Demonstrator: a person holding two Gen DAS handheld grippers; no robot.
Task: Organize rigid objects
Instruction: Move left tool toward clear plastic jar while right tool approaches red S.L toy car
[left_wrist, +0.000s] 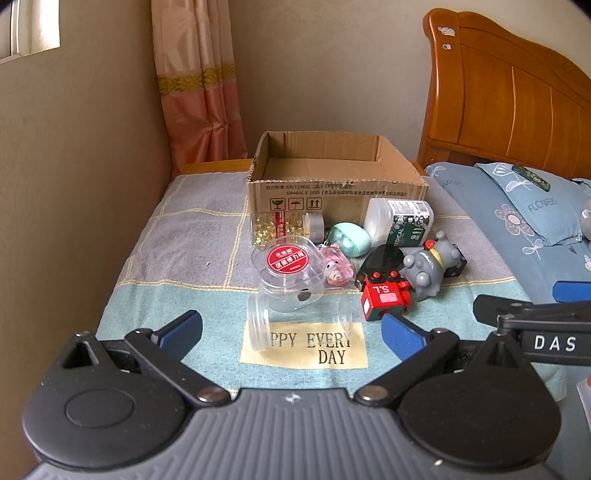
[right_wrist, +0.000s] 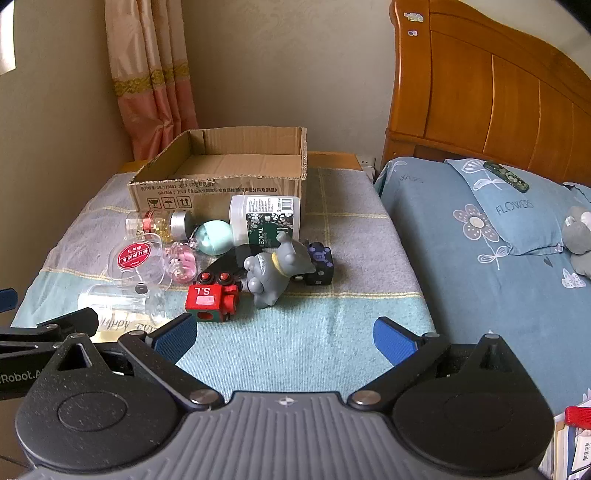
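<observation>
An open cardboard box (left_wrist: 332, 184) (right_wrist: 221, 184) stands at the back of a cloth-covered table (left_wrist: 184, 236). In front of it lies a cluster: a clear jar (left_wrist: 299, 328) on its side, a clear tub with a red label (left_wrist: 288, 273), a capsule bottle (left_wrist: 280, 225), a pink charm (left_wrist: 338, 269), a mint case (left_wrist: 349, 238), a white and green bottle (left_wrist: 399, 221), a red toy robot (left_wrist: 384, 295) (right_wrist: 212, 299), a grey animal figure (left_wrist: 424, 269) (right_wrist: 277, 269) and a dark dice (right_wrist: 319, 267). My left gripper (left_wrist: 291, 336) is open just before the clear jar. My right gripper (right_wrist: 284, 336) is open, near the red robot, holding nothing.
A bed with blue flowered bedding (right_wrist: 480, 240) and a wooden headboard (right_wrist: 498, 92) lies to the right. A wall and a pink curtain (left_wrist: 199, 92) close off the left and back. A grey plush (right_wrist: 580, 236) rests on the pillow.
</observation>
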